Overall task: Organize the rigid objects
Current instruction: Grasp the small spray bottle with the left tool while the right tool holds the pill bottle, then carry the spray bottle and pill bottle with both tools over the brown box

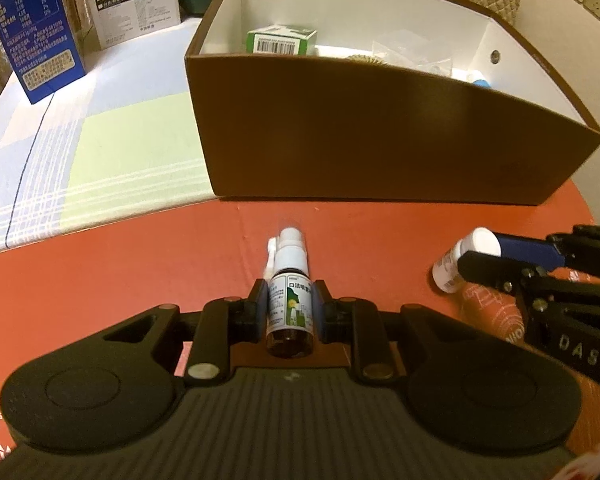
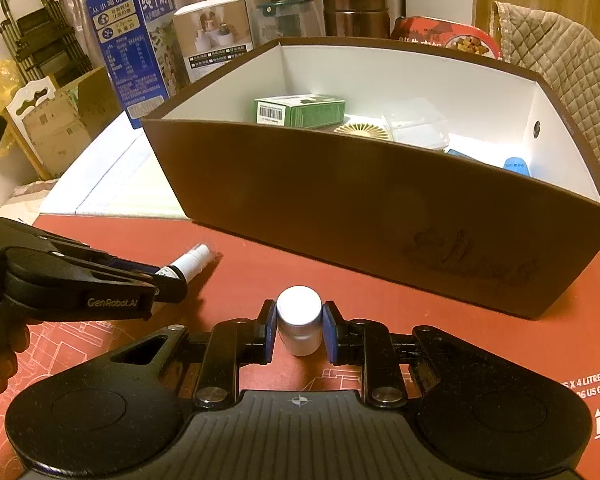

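The brown box [image 2: 380,208] looks like matt cardboard, white and smooth inside. The spray bottle [image 1: 289,312] is dark glossy glass with a paper label, the pill bottle [image 2: 299,326] smooth white plastic.

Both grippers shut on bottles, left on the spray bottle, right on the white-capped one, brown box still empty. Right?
Not quite: the brown box isn't empty. The right wrist view shows a green carton and other items inside. The rest holds: left gripper grips the spray bottle, right gripper the white-capped bottle.
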